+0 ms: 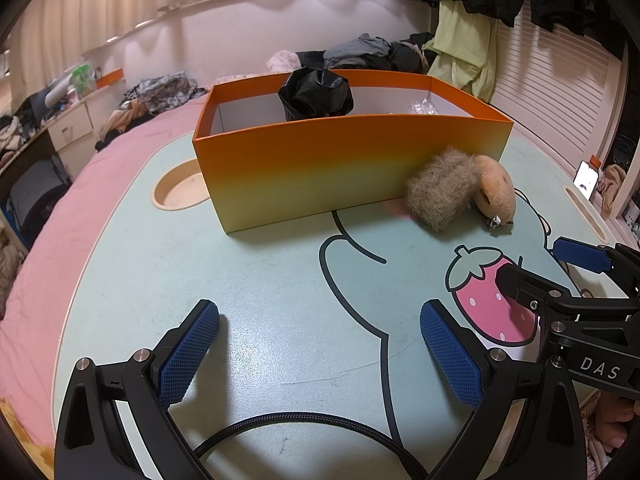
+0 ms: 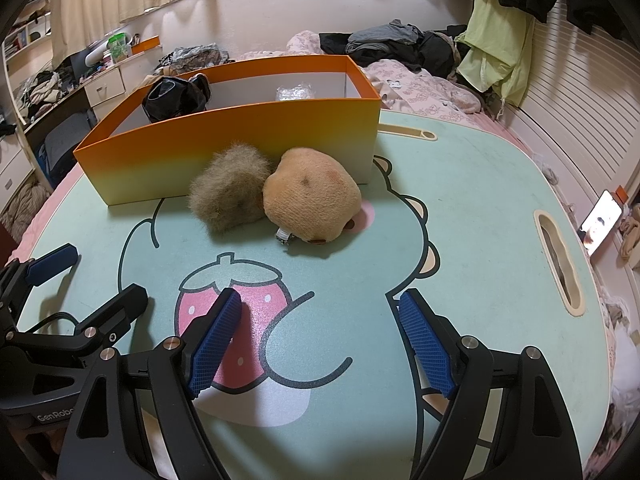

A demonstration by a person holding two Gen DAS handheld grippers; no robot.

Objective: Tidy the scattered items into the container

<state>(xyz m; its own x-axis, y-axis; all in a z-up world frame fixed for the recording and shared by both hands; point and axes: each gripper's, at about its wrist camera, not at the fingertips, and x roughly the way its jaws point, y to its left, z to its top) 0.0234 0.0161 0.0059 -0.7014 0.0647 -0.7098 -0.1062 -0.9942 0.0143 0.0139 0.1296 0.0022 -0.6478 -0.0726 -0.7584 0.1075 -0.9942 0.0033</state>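
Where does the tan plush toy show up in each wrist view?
Left wrist view: the tan plush toy lies right of centre, at the right end of the orange box's front wall, with the grey fuzzy toy to its left.
Right wrist view: it sits near centre, in front of the box.
Shared landmark: the strawberry print on the table.

**Two plush pieces out, box partly filled**

I am looking at an open orange box (image 2: pixel 240 136), its near wall fading to yellow, sitting upright on the table. A crumpled black bag (image 2: pixel 176 94) and a clear plastic wrapper (image 2: pixel 294 92) are lying inside it. Just outside, a shaggy grey-brown plush (image 2: pixel 228 196) is leaning against the near wall, touching a tan plush (image 2: pixel 312 200) beside it, which is carrying a small metal clip (image 2: pixel 283 236).
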